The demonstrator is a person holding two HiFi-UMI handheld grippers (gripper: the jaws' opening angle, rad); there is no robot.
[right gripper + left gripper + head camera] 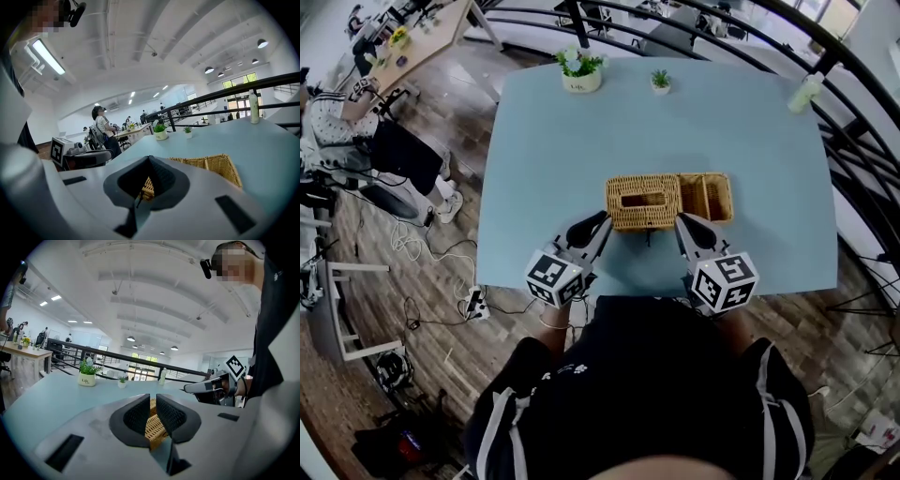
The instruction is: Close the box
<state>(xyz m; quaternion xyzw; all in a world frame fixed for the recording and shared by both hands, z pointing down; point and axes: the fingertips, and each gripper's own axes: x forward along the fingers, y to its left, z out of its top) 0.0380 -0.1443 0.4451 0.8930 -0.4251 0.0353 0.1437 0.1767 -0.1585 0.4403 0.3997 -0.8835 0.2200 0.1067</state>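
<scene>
A woven wicker box sits in the near middle of the pale blue table. Its slotted lid lies over the left part, and the right part stands open with a divider inside. My left gripper hovers just short of the box's near left corner, apart from it. Its jaws are only a narrow slit apart, with nothing between them and the wicker showing behind. My right gripper is near the box's front, right of centre. It is shut and empty, and the open basket half lies beyond.
Two small potted plants stand at the table's far edge and a bottle at the far right corner. A black railing curves round the right side. A seated person and cables are on the floor at left.
</scene>
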